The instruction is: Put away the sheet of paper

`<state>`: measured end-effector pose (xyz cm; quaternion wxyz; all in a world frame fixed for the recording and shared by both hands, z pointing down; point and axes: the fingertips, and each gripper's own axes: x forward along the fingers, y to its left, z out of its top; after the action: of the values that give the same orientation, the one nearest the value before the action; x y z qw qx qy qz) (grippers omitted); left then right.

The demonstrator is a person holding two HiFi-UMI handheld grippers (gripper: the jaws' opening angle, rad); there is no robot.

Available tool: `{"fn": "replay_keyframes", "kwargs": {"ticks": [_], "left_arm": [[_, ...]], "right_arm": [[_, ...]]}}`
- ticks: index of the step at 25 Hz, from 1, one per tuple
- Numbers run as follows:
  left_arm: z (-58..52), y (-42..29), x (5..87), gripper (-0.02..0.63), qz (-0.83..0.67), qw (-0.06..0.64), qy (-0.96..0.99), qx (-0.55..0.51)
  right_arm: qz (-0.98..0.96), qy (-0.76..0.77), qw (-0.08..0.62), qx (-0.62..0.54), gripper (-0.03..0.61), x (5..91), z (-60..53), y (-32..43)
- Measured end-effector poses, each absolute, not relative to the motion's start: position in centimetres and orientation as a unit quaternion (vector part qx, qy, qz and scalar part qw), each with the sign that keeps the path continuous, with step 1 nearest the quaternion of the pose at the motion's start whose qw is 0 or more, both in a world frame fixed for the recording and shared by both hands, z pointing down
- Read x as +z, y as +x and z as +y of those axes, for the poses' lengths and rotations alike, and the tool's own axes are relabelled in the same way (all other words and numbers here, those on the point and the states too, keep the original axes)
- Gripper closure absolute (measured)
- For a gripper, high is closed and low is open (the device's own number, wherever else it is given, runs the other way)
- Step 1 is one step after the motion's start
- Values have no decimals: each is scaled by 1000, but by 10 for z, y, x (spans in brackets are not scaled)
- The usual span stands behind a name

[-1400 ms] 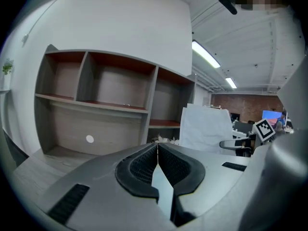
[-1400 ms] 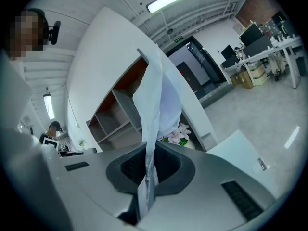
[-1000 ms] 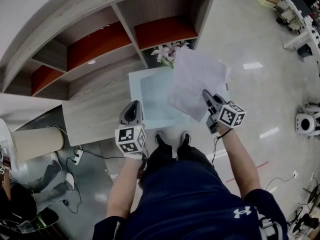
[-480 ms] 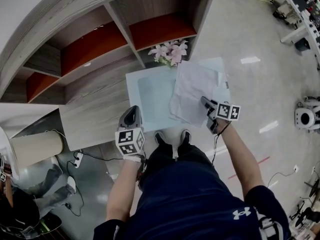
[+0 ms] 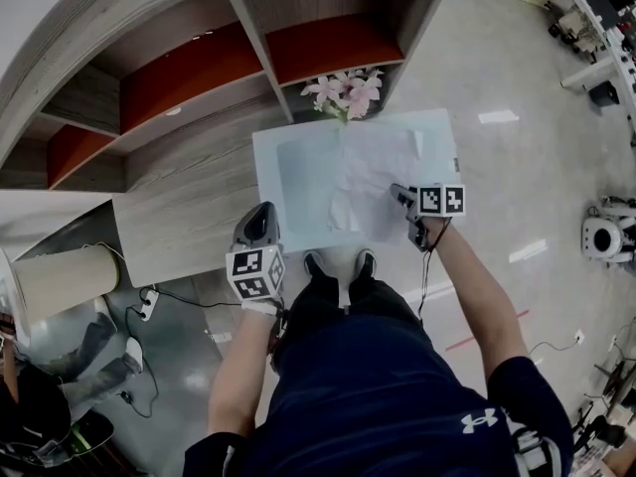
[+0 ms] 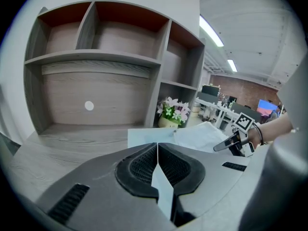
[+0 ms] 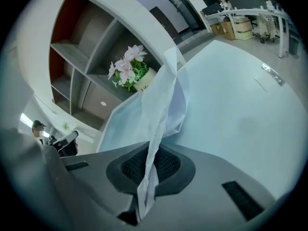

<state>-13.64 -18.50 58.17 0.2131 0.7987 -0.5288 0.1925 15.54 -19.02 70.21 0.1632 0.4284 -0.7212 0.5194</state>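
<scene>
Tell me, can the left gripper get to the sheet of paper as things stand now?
Probably yes. Only a bare stretch of the pale blue surface lies between the left gripper and the sheet of paper, which the right gripper holds. The left gripper's shut jaws must open first.

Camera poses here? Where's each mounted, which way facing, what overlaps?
Head view: on the person's head, looking steeply down at the pale blue tabletop and grey wooden shelf unit; shows torso, both forearms, left tool, right tool.
Left gripper view: on the left tool, facing the shelf unit over its shut jaws; right tool at right.
Right gripper view: on the right tool, facing across the tabletop; its jaws pinch the white sheet of paper.
Shared: all three show the paper and the pink flowers.
</scene>
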Motion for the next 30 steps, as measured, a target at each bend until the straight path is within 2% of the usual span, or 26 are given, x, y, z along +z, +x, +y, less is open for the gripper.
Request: {"fn": "replay_keyframes", "kwargs": {"ticks": [12,30], "left_arm": [[-181,-155,593,595,-544,222,786,192],[-184,-177,596,597,-555,226,779,186]], "right_arm": [[-736,384,217,514,563,707,-208,119],[-743,295,214,561,563,709,-222,31]]}}
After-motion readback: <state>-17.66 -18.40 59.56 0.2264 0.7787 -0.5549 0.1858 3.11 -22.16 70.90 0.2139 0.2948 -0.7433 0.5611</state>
